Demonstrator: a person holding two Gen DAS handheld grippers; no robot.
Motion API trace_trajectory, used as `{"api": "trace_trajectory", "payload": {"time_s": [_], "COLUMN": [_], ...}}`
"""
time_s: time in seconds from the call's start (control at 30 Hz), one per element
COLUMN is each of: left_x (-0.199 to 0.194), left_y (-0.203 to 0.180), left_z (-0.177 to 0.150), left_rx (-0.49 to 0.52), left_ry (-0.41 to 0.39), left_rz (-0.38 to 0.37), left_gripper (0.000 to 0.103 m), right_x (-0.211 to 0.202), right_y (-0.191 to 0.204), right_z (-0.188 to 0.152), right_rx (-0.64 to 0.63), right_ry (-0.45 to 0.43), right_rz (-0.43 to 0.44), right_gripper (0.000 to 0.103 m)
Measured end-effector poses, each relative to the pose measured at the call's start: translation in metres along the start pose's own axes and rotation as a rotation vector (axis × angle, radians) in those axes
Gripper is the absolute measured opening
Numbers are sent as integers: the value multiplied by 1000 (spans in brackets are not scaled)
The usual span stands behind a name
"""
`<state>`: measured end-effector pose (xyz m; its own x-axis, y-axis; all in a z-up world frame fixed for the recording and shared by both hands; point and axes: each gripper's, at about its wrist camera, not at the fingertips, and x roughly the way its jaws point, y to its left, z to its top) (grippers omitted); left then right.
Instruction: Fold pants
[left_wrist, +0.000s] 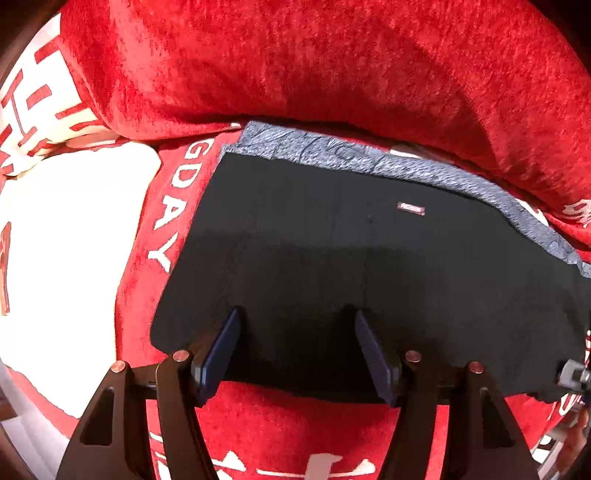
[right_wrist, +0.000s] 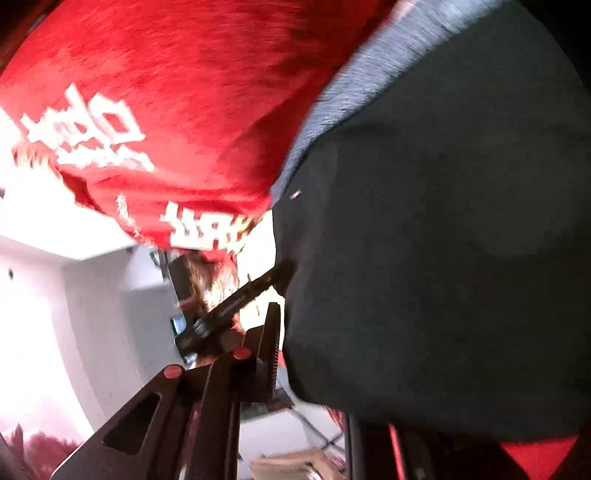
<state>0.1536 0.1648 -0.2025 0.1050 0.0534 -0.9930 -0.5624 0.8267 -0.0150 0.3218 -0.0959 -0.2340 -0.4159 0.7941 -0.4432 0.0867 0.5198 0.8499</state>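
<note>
Dark pants (left_wrist: 351, 258) lie on a red blanket (left_wrist: 332, 66) with white lettering, already folded into a flat, squarish stack; the grey fleecy inside (left_wrist: 369, 158) shows along the far edge, and a small tag (left_wrist: 410, 209) sits on top. So the first folds look done. What's left, by my guess, is one more fold-over and tidying.

Left gripper (left_wrist: 301, 347) points straight down over the near edge of the pants, jaws standing about half open, pads resting on or just above the cloth. Nothing is pinched between them; it looks like it's pinning or steadying the stack, but contact is hard to confirm.

Right gripper (right_wrist: 275, 354) is at the side edge of the pants (right_wrist: 443, 258), jaws nearly closed. Only one finger shows clearly; the other is buried behind the dark cloth, which drapes up against the lens. It looks clamped on that edge and lifting it, though the pinch itself is hidden.

The right wrist view is motion-blurred and half filled by dark cloth, so the fold line isn't visible. Legs and waistband can't be told apart. The blanket text is cut off. The cluttered bright background below is unreadable.
</note>
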Motion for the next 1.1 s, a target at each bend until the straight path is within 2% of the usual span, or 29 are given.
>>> {"api": "trace_trajectory", "payload": {"time_s": [0.07,0.13,0.23,0.27,0.3,0.37,0.4,0.47,0.5,0.53,0.57,0.6,0.7,0.73,0.77,0.83,0.93,0.97,1.03,1.1], "left_x": [11,14,8,5,-2,-20,-30,-41,-41,-36,-27,-20,9,15,17,15,7,1,-11,-26], "left_y": [0,-8,-17,-16,-15,-18,-25,-49,-63,-76,-87,-93,-103,-97,-86,-79,-94,-102,-117,-147], "left_z": [-4,-9,-13,-14,-13,-11,-10,-2,4,12,20,24,30,31,32,31,26,23,20,20], "left_rx": [10,55,127,125,108,103,131,219,254,270,268,260,201,185,156,148,229,252,265,290], "left_ry": [11,-14,-14,-3,14,2,-20,-62,-77,-88,-92,-90,-60,-61,-83,-72,-53,-54,-54,-75], "left_rz": [26,71,112,105,77,-36,-75,-82,-86,-89,-83,-70,49,85,64,23,96,89,18,-60], "left_gripper": [66,67,67,67,67,67,67,67,67,67,67,67,67,72,74,73,73,73,73,73], "right_x": [13,28,16,9,3,-12,-19,-38,-45,-45,-40,-30,0,3,-1,-39,-98,-119,-146,-167], "right_y": [-7,-21,-40,-43,-40,-22,-10,21,37,45,51,53,42,37,30,7,-10,-12,-11,-4], "right_z": [-4,-10,-24,-30,-37,-42,-40,-27,-13,-2,13,27,53,55,59,66,67,67,69,78], "right_rx": [-26,-15,96,121,124,62,20,-75,-120,-145,-175,-211,-269,-278,-284,-249,-122,-113,-133,-214], "right_ry": [60,107,54,57,72,84,61,-39,-115,-155,-180,-178,-125,-119,-133,-205,-330,-353,-349,-320], "right_rz": [-117,-228,-156,-155,-176,-219,-227,-248,-290,-339,-411,-479,-674,-712,-764,-787,-765,-738,-756,-804], "right_gripper": [14,14,14,16,23,24,24,30,34,41,42,42,42,42,42,40,42,42,42,42]}}
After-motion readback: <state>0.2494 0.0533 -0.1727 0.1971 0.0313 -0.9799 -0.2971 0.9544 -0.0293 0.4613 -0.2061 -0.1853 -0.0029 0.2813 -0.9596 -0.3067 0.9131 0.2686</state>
